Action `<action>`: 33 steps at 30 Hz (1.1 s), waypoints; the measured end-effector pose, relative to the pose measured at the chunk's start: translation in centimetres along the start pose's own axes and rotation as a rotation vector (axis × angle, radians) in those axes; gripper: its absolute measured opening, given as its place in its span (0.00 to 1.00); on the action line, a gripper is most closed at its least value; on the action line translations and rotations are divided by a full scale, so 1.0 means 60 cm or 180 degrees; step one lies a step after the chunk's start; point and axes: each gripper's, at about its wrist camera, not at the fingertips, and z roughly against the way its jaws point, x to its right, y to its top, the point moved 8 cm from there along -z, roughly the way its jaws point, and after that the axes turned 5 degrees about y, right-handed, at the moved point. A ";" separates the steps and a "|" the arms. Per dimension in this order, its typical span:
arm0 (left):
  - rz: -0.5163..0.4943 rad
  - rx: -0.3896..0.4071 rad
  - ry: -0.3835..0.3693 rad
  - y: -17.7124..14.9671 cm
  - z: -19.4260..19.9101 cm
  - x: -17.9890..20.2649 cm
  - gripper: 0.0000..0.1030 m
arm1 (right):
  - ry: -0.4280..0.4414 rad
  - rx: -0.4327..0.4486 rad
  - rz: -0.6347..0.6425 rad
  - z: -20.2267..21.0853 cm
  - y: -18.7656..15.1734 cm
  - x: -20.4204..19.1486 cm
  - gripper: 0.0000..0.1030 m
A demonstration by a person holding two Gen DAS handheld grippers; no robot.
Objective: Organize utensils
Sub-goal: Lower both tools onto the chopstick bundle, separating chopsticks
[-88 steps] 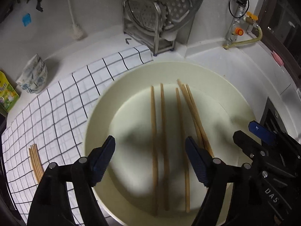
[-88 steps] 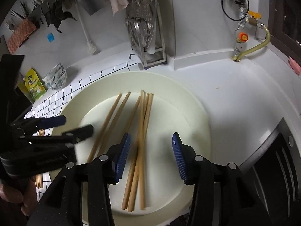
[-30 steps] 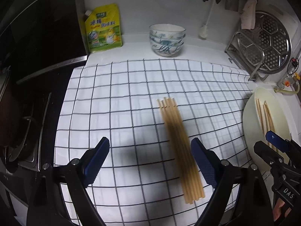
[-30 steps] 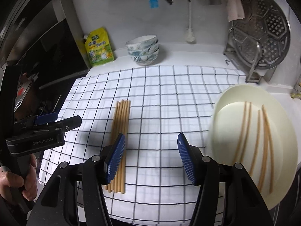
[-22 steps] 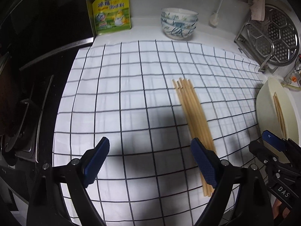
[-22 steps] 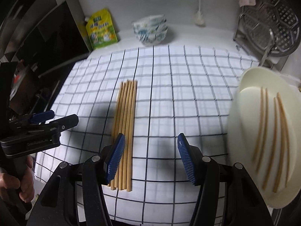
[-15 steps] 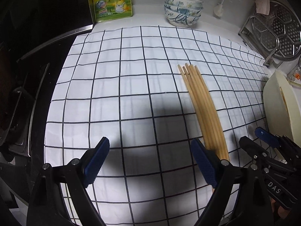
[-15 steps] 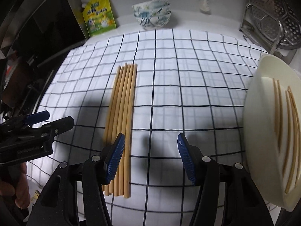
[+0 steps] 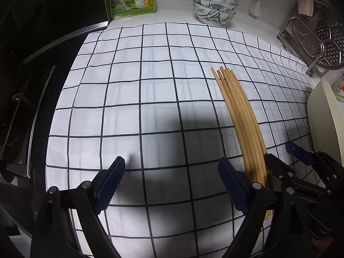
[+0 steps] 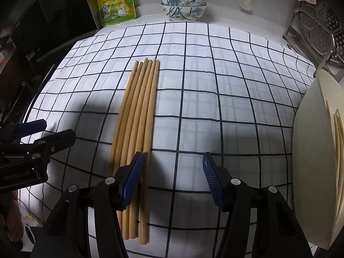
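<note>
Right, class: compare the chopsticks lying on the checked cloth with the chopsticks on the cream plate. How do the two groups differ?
The chopsticks on the cloth lie packed side by side in one neat bundle; the chopsticks on the plate lie looser, with gaps between them. The cloth group rests flat on the checked cloth, in full view; the plate group sits on the cream plate, cut off by the frame edge. Both are plain light wooden sticks.
</note>
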 end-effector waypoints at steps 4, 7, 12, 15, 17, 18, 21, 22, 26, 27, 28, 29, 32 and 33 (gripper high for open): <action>0.0011 0.0002 -0.0011 -0.001 0.000 0.004 0.84 | -0.0042 -0.0022 0.0063 -0.003 -0.004 -0.001 0.53; 0.0006 0.0012 -0.0031 0.000 0.000 0.010 0.84 | -0.0054 0.0011 0.0098 -0.001 -0.006 -0.003 0.34; -0.0058 0.0033 -0.0086 0.000 -0.002 0.033 0.84 | 0.0086 0.0037 0.0095 0.001 -0.001 -0.003 0.06; -0.0100 0.0046 -0.0131 0.000 -0.005 0.051 0.84 | 0.0087 0.0058 0.0011 0.004 -0.004 0.009 0.06; -0.0135 0.0036 -0.0138 -0.001 -0.009 0.062 0.84 | 0.0073 0.0060 -0.0038 0.008 -0.007 0.016 0.06; -0.0153 0.0026 -0.0142 -0.002 -0.011 0.067 0.84 | 0.0065 0.0057 -0.0059 0.009 -0.009 0.021 0.06; -0.0195 0.0005 -0.0138 -0.006 -0.019 0.080 0.84 | 0.0063 0.0055 -0.0108 0.014 -0.015 0.031 0.06; -0.0203 0.0002 -0.0126 -0.008 -0.021 0.082 0.84 | 0.0063 0.0053 -0.0118 0.015 -0.017 0.034 0.06; -0.0237 0.0051 -0.0064 -0.006 -0.024 0.087 0.86 | 0.0073 0.0053 -0.0169 0.019 -0.021 0.042 0.07; -0.0238 0.0055 -0.0046 -0.005 -0.025 0.087 0.87 | 0.0069 0.0071 -0.0182 0.021 -0.021 0.044 0.09; -0.0240 0.0057 -0.0016 -0.004 -0.026 0.086 0.87 | 0.0062 0.0075 -0.0187 0.022 -0.020 0.045 0.15; -0.0249 0.0051 0.0029 -0.004 -0.027 0.085 0.86 | 0.0052 0.0085 -0.0191 0.023 -0.020 0.047 0.18; -0.0304 0.0052 0.0148 -0.006 -0.029 0.082 0.86 | 0.0040 0.0118 -0.0199 0.027 -0.018 0.050 0.24; -0.0292 0.0045 0.0147 -0.007 -0.029 0.080 0.86 | 0.0027 0.0123 -0.0199 0.028 -0.017 0.050 0.27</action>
